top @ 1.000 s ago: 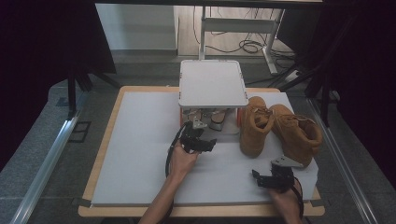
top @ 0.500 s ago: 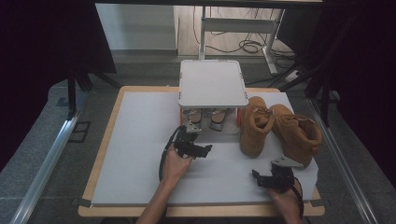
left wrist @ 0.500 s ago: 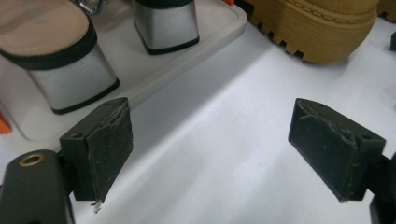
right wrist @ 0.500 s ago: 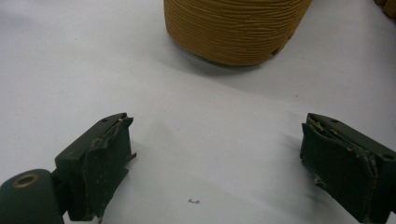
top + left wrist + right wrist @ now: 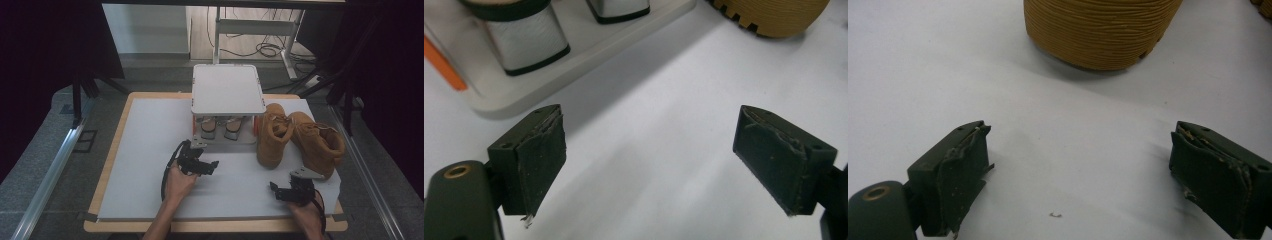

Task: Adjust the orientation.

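The pair of grey shoes (image 5: 221, 126) is standing on the lower level of a small white rack (image 5: 228, 90), under its flat top plate. Their long axis is running from the far side of the table toward the person, and the ends that show are pointing at the person. In the left gripper view, two grey shoe ends with black soles (image 5: 526, 42) are resting on the white base of the rack, and an orange edge (image 5: 441, 62) is showing beside them.

The left gripper (image 5: 202, 165) is hovering just in front of the rack, above the white table mat (image 5: 145, 150). Its jaws have just been opening; they are standing wide apart, and nothing is between them.

The right gripper (image 5: 285, 192) is waiting near the front right corner of the mat, released as well, with bare mat between its jaws.

Two tan boots (image 5: 300, 140) are standing to the right of the rack, close together. The right gripper view is showing the ribbed tan sole of one boot (image 5: 1100, 30) from near; the high view is showing the laces and the whole rack instead.
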`<move>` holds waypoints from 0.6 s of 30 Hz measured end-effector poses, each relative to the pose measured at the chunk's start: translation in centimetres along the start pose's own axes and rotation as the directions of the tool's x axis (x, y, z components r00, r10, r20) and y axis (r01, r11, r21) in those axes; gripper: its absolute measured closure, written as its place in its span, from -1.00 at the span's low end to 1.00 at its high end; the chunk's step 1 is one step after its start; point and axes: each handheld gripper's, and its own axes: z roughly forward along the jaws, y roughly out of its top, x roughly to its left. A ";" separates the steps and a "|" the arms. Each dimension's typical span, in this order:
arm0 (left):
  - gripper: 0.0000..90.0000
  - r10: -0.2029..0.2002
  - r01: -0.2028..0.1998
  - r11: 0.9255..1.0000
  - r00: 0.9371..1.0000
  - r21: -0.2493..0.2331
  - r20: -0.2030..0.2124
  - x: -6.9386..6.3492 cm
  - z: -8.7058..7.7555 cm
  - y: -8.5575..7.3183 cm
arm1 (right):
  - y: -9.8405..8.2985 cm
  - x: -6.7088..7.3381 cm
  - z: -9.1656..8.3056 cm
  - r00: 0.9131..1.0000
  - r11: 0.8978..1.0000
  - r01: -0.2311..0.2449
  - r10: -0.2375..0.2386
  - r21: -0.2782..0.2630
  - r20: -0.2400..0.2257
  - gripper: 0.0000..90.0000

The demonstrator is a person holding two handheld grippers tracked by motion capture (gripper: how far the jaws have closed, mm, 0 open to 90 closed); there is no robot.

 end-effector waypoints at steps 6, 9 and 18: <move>-0.70 -0.002 0.002 1.000 1.000 0.003 0.000 0.2 -0.7 -1.0 | 0.1 0.0 -0.1 1.000 1.000 0.017 -0.017 0.001 -0.012 -0.70; -0.71 -0.010 0.010 1.000 1.000 -0.003 0.003 0.3 -1.2 -1.5 | 0.2 0.1 -0.2 1.000 1.000 0.029 -0.029 0.001 -0.010 -0.67; -0.72 -0.028 0.028 0.999 1.000 0.019 0.013 0.6 -2.0 -3.6 | 0.7 0.2 -0.9 0.999 0.999 0.028 -0.029 -0.037 -0.023 -0.51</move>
